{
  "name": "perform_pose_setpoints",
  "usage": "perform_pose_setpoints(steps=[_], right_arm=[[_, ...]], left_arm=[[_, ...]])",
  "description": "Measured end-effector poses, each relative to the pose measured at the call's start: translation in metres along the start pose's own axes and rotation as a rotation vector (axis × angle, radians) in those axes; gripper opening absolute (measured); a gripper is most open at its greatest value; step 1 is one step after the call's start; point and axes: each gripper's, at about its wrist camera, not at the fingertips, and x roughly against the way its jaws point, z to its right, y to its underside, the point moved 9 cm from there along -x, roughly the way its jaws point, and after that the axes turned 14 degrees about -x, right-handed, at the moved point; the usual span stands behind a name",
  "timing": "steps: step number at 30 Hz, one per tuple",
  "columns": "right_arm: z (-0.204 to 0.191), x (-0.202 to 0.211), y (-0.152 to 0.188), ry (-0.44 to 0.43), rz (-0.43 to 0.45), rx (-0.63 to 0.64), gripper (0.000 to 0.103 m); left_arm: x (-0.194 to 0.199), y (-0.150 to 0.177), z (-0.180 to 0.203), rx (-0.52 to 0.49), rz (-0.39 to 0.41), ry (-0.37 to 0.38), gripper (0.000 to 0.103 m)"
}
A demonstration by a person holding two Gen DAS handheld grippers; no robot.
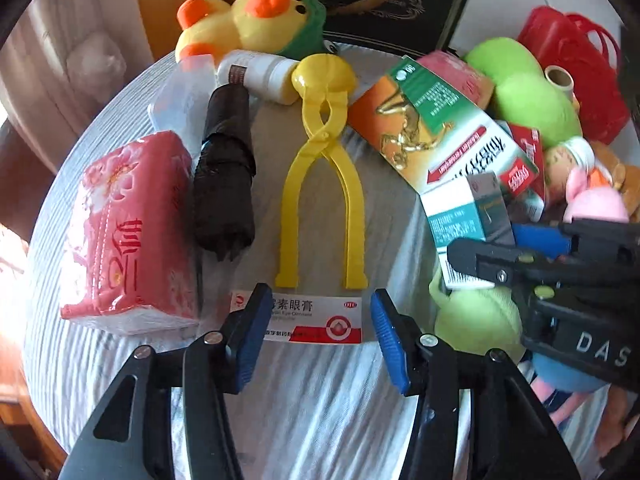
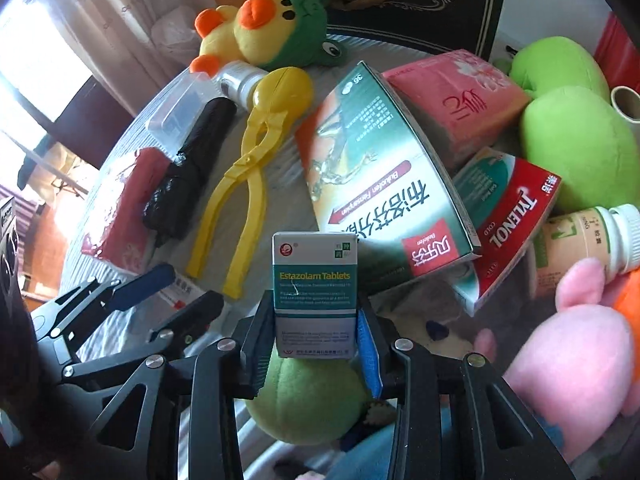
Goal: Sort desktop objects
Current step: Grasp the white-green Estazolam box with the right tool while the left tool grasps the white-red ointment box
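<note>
both tongs are pointing steeply down at a crowded table [image 1: 320, 400] under a pale ribbed cloth. left gripper [image 1: 316, 332] is hanging with its blue pads apart and gripping nothing — a flat red-and-white eye ointment box [image 1: 312, 320] is lying on the cloth between the tips, pads not pressing it. right gripper [image 2: 316, 332] is clamping on a small teal-and-white estazolam tablets box [image 2: 314, 288], holding it upright above a green tennis ball [image 2: 304, 400]; in the left view this box is sitting at the right, in front of the bigger cartons. a pink plush [image 2: 568, 360] is lying to the right of the held box.

further out, a yellow plastic clamp toy [image 1: 320, 184] is lying in the middle with its handles toward the grippers, a black folded umbrella [image 1: 226, 176] just left of it, and a red tissue pack [image 1: 128, 232] left of that. a large green-and-orange medicine carton [image 2: 384, 184] is lying right of the clamp, a red tylenol box [image 2: 512, 220] tucked by its right edge, a white-capped pill bottle [image 2: 588, 240] beyond that.

at the far side — a clear plastic case [image 1: 184, 96], a white bottle [image 1: 260, 76] touching the clamp's round head, a yellow duck plush [image 1: 256, 20] in a green hood, a pink tissue pack [image 2: 456, 100], a lime green plush [image 2: 576, 144], a red basket [image 1: 576, 72] and a dark gift bag [image 2: 400, 0] at the back.
</note>
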Motion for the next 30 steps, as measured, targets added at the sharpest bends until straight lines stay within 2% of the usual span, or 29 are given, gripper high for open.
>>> perform_pose_setpoints(steps=[2, 4, 5, 8, 9, 10, 11, 14, 16, 18, 20, 21, 23, 25, 27, 28, 30], right_arm=[[-0.009, -0.004, 0.005, -0.007, -0.011, 0.026, 0.037], [-0.02, -0.011, 0.011, -0.026, -0.031, 0.044, 0.037], [-0.025, -0.013, 0.016, -0.034, -0.041, 0.057, 0.037], [-0.036, -0.026, 0.028, -0.034, -0.069, 0.091, 0.04], [-0.036, -0.029, 0.03, -0.019, -0.073, 0.097, 0.043], [-0.035, -0.032, 0.031, -0.009, -0.072, 0.091, 0.052], [-0.033, -0.034, 0.032, -0.007, -0.07, 0.082, 0.056], [-0.023, -0.029, 0.03, 0.011, -0.058, 0.044, 0.058], [-0.012, -0.023, 0.029, 0.021, -0.046, 0.009, 0.062], [0.002, -0.017, 0.027, 0.038, -0.027, -0.036, 0.069], [0.021, -0.011, 0.025, 0.084, -0.006, -0.097, 0.066], [0.029, -0.008, 0.024, 0.079, 0.0, -0.129, 0.066], [0.035, -0.003, 0.024, 0.061, 0.001, -0.156, 0.066], [0.029, -0.004, 0.026, 0.057, -0.01, -0.125, 0.069], [0.02, -0.004, 0.029, 0.042, -0.017, -0.107, 0.075], [0.016, -0.004, 0.03, 0.028, -0.017, -0.106, 0.078], [0.01, -0.003, 0.03, 0.004, -0.005, -0.103, 0.083]], left_arm=[[0.002, 0.015, -0.014, -0.008, -0.024, -0.022, 0.054], [-0.002, 0.046, -0.044, 0.038, -0.116, -0.064, 0.057], [-0.005, 0.062, -0.06, 0.076, -0.138, -0.068, 0.059], [0.0, 0.08, -0.09, 0.146, -0.154, -0.097, 0.059], [0.002, 0.078, -0.092, 0.165, -0.136, -0.087, 0.059], [0.005, 0.073, -0.09, 0.189, -0.11, -0.058, 0.059], [0.007, 0.065, -0.085, 0.204, -0.078, -0.026, 0.059], [0.005, 0.036, -0.059, 0.166, -0.001, 0.018, 0.06], [-0.008, 0.018, -0.043, 0.133, 0.015, 0.033, 0.06], [-0.028, -0.015, -0.025, 0.13, 0.021, 0.078, 0.059], [-0.044, -0.028, -0.013, 0.112, -0.004, 0.103, 0.059], [-0.046, -0.031, -0.01, 0.078, -0.002, 0.08, 0.061], [-0.055, -0.028, -0.003, -0.014, -0.037, 0.01, 0.061], [-0.059, -0.013, -0.004, -0.051, -0.081, -0.006, 0.063], [-0.057, 0.006, -0.013, -0.038, -0.093, 0.014, 0.062], [-0.054, 0.016, -0.022, -0.04, -0.098, -0.003, 0.062], [-0.045, 0.025, -0.035, -0.013, -0.069, 0.001, 0.062]])
